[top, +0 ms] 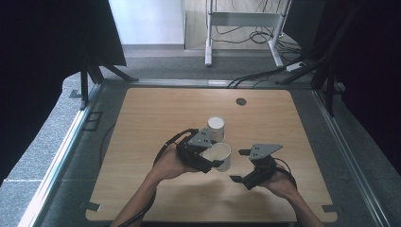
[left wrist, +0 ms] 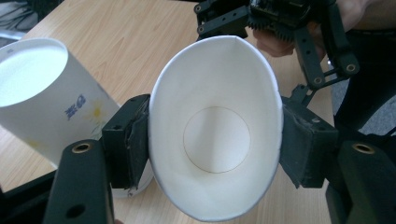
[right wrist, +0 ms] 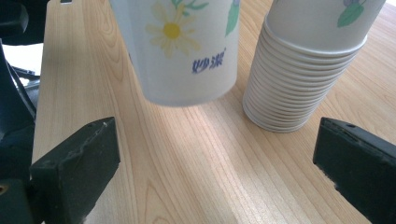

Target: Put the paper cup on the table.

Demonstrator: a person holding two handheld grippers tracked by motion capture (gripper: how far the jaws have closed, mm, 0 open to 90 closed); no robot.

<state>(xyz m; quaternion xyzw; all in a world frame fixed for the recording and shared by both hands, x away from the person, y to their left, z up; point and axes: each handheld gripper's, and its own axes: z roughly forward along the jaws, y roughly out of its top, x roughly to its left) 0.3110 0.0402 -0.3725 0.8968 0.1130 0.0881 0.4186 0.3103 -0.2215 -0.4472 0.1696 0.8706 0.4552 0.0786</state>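
1. Your left gripper [top: 211, 160] is clamped on a single paper cup [top: 218, 155], its pads pressing both sides so the rim is squeezed into an oval in the left gripper view [left wrist: 215, 126]
2. That cup is held clear of the wooden table [top: 156, 118]; in the right gripper view its base [right wrist: 187, 56] hangs above the wood with a shadow beneath it
3. The stack of paper cups [top: 216, 126] stands on the table just behind the held cup, near the centre; the nested rims show in the right gripper view [right wrist: 299, 79]
4. Your right gripper [top: 241, 165] has its jaws spread wide with nothing between them, just right of the held cup
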